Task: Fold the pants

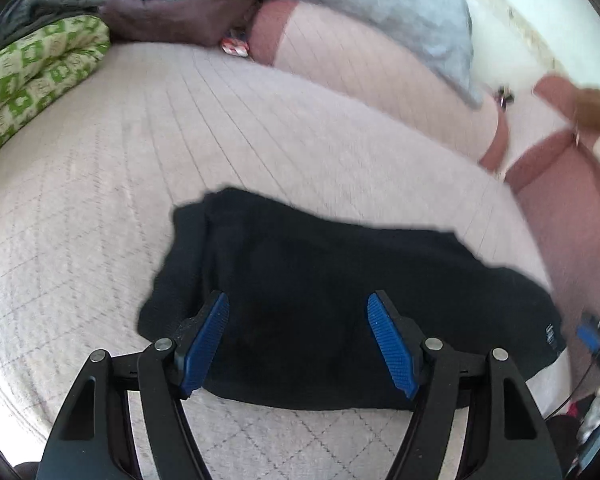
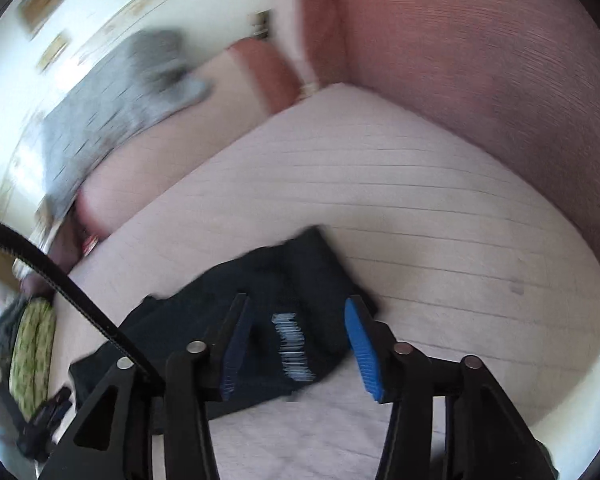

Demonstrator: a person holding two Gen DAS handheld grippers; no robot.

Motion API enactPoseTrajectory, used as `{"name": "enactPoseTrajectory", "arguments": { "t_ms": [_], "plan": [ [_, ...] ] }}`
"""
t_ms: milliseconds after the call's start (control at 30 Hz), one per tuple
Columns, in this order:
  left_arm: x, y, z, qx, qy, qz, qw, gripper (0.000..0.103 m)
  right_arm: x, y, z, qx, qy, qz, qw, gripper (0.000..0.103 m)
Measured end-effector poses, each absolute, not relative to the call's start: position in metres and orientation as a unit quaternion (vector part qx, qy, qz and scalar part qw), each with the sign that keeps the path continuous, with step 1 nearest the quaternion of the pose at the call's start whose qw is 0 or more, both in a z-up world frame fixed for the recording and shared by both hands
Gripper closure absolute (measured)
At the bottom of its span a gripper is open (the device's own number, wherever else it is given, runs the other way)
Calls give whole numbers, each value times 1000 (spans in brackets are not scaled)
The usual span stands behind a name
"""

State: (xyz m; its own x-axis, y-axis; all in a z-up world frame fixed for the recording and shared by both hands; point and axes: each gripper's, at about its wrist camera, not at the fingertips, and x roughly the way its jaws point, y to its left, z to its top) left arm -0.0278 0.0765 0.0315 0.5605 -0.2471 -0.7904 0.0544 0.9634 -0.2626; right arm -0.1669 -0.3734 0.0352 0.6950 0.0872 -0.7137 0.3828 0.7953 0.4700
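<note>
Pale quilted bed (image 1: 260,128): fills most of both views; stitched lines cross its cover, and everything else lies on or around it.
Headboard (image 2: 480,92): pink-red padded panels rise along the bed's far side and right side, meeting at a corner.
Grey cloth (image 1: 372,4): draped over the top of the headboard, hanging down its front; blurred in the right view.
Green blanket (image 1: 32,76): folded, patterned green and cream, at the bed's far left edge, well apart from the pants.
Pants (image 1: 340,292): black, folded into a compact rough rectangle, lying flat on the bed near its front edge; a small white label (image 2: 294,348) shows on the right end.
Left tool (image 1: 298,342): fingers spread wide, blue pads (image 1: 204,344) facing each other, hovering over the left half of the pants and pinching nothing.
Right tool (image 2: 296,348): fingers spread wide, over the labelled right end of the pants, gripping nothing; whether its tips touch the fabric I cannot tell.
Cable (image 2: 64,280): black, ribbed, curves across the left of the right view.
</note>
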Motion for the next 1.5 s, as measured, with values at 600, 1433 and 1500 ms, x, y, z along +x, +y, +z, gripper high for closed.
{"name": "enactPoseTrajectory", "arguments": {
  "t_ms": [600, 1433, 1500],
  "plan": [
    [-27, 57, 7, -44, 505, -69, 859, 28, 84, -206, -34, 99, 547, 130, 821, 61],
    [-31, 71, 29, -111, 480, -75, 867, 21, -2, -221, 22, 92, 466, 74, 877, 55],
    [-33, 68, 30, -107, 476, -75, 870, 21, -34, -222, 19, 102, 459, 81, 879, 55]
  ]
}}
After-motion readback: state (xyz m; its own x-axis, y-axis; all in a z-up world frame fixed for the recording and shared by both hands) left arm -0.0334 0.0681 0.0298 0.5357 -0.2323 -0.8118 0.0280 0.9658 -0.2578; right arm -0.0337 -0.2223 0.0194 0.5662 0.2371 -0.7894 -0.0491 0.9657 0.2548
